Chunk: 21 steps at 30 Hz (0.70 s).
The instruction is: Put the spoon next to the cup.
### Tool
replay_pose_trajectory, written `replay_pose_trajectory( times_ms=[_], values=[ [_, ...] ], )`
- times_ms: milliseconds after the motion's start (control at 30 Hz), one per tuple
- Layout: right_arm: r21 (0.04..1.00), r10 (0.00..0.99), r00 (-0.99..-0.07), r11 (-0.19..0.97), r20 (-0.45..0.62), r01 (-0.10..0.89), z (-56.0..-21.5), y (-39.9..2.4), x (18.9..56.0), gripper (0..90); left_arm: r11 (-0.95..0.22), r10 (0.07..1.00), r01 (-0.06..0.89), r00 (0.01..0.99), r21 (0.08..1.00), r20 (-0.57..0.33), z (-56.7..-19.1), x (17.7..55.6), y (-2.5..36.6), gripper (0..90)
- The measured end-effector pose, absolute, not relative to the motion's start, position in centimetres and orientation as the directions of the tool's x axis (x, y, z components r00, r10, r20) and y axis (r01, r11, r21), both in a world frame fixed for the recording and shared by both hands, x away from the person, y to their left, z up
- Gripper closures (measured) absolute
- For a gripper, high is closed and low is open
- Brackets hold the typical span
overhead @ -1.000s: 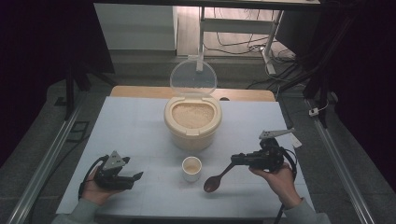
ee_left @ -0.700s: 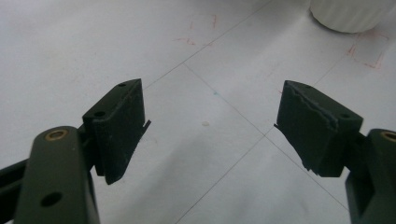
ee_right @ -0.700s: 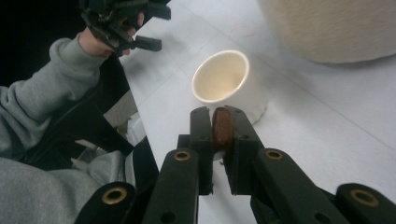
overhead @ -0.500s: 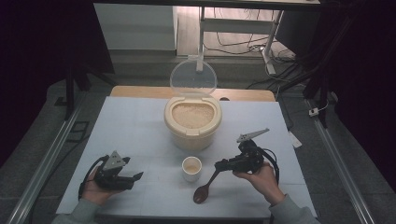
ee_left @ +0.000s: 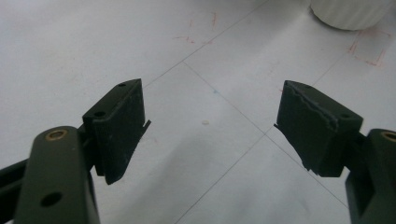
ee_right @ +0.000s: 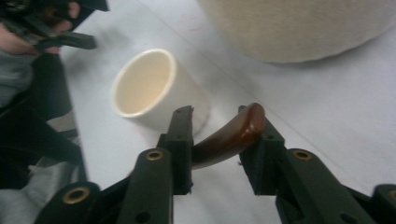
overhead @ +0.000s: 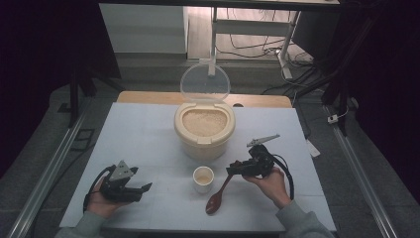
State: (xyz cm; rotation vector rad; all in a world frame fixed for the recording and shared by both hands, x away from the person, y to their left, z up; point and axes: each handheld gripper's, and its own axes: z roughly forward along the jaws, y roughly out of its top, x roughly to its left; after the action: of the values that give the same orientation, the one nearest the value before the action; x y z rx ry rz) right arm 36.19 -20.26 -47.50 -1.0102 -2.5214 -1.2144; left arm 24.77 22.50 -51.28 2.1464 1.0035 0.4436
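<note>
Since prev. frame the R gripper [overhead: 236, 168] has lowered the spoon [overhead: 218, 196] onto the table [overhead: 148, 134] beside the cup [overhead: 203, 179], jaws just opening w/ handle loose between them; L gripper [overhead: 141, 191] idle, jaws spread on nothing; scooping looks done, release left.

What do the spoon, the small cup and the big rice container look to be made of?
Spoon: glossy reddish-brown, probably lacquered wood or plastic; its handle shines in the right gripper view.
Cup: smooth matte cream, likely ceramic or plastic.
Rice container: cream plastic by its look, with a clear, see-through lid raised behind it.
</note>
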Motion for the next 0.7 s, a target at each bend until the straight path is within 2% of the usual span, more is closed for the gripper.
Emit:
replay_pose_trajectory(
  times_ms=[400,500,700],
  values=[
    [0.650,0.592,-0.752,0.454,0.290,0.609,-51.1,-19.8,37.2,44.2,-0.446,0.767,0.524,0.642,0.726,0.008,-51.3,24.7,22.5,23.7],
    [0.645,0.616,-0.756,0.489,0.221,0.588,-51.6,-19.5,37.3,42.4,-0.445,0.767,0.522,0.642,0.727,0.008,-51.3,24.7,22.5,23.7],
    [0.651,0.633,-0.751,0.493,0.186,0.577,-52.0,-19.4,37.1,39.6,-0.447,0.766,0.522,0.643,0.726,0.010,-51.3,24.7,22.5,23.7]
  ],
)
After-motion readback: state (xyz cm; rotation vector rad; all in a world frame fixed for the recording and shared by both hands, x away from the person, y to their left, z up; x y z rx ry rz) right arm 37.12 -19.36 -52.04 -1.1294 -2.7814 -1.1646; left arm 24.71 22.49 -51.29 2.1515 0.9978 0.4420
